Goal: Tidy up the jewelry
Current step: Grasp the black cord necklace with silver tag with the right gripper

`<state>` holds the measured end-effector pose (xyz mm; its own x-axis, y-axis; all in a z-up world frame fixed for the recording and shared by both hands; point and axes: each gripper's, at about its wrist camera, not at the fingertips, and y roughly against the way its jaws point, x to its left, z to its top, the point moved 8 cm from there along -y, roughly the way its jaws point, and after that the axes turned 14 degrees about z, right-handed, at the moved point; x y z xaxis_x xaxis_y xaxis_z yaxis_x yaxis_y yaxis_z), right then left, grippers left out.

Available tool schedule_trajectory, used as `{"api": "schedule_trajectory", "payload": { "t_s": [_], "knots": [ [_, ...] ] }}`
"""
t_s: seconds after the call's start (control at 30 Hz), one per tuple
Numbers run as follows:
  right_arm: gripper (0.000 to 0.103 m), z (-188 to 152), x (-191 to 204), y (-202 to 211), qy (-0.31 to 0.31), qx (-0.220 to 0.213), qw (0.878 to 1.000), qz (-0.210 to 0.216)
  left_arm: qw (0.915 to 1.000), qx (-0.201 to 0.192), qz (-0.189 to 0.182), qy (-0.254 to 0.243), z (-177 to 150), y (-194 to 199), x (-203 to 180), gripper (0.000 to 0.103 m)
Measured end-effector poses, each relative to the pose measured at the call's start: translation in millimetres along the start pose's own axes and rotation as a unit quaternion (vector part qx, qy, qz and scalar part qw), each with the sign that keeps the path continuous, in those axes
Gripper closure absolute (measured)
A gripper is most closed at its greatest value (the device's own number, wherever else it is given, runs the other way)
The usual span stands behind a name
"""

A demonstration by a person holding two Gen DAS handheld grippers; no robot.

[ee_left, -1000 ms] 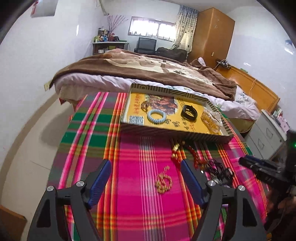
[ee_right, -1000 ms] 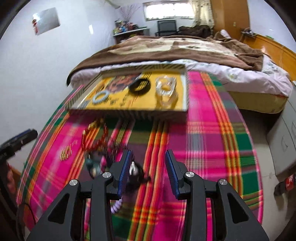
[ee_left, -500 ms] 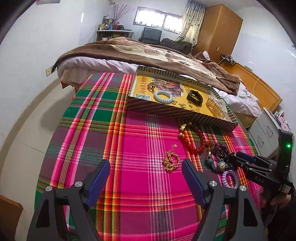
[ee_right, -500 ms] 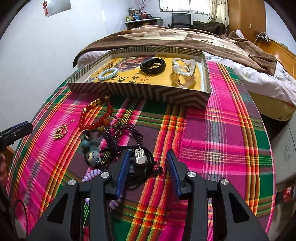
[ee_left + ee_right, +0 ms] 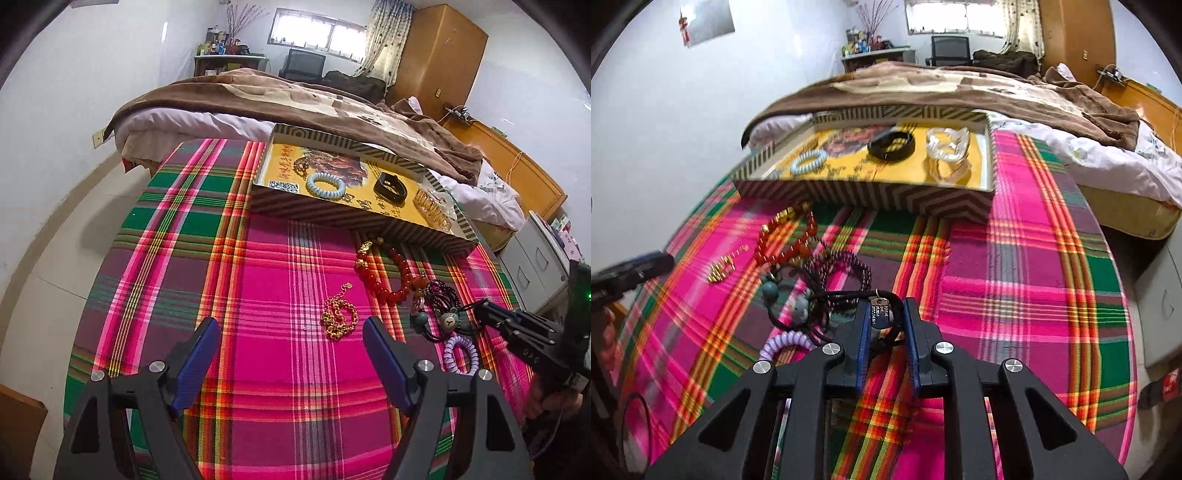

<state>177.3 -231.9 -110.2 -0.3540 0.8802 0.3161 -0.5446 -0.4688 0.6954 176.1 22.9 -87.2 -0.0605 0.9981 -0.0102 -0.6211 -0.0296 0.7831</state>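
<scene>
Closing just now, the right hand-held gripper [image 5: 885, 320] pinches the tagged black cord necklace [image 5: 878, 314] on the counter [image 5: 1027, 280] — left hand-held gripper [image 5: 290, 341] gapes wide, empty.

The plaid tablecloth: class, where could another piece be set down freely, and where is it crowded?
Free: the wide stretch of tablecloth left of the gold chain, and the patch right of the tangled pile, below the box. Crowded: from red beads to purple coil, where the right gripper works.
</scene>
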Motion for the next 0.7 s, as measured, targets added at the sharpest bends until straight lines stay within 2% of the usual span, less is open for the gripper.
{"api": "schedule_trajectory", "payload": {
  "t_s": [0.37, 0.7],
  "knots": [
    [0.085, 19, -7, 47, -0.046, -0.071, 0.996, 0.039, 0.9999, 0.01, -0.01, 0.003, -2, -4, -5, 0.024],
    [0.085, 7, -22, 80, -0.058, -0.096, 0.994, 0.018, 0.9993, 0.031, -0.008, -0.018, -4, -24, -19, 0.024]
  ]
}}
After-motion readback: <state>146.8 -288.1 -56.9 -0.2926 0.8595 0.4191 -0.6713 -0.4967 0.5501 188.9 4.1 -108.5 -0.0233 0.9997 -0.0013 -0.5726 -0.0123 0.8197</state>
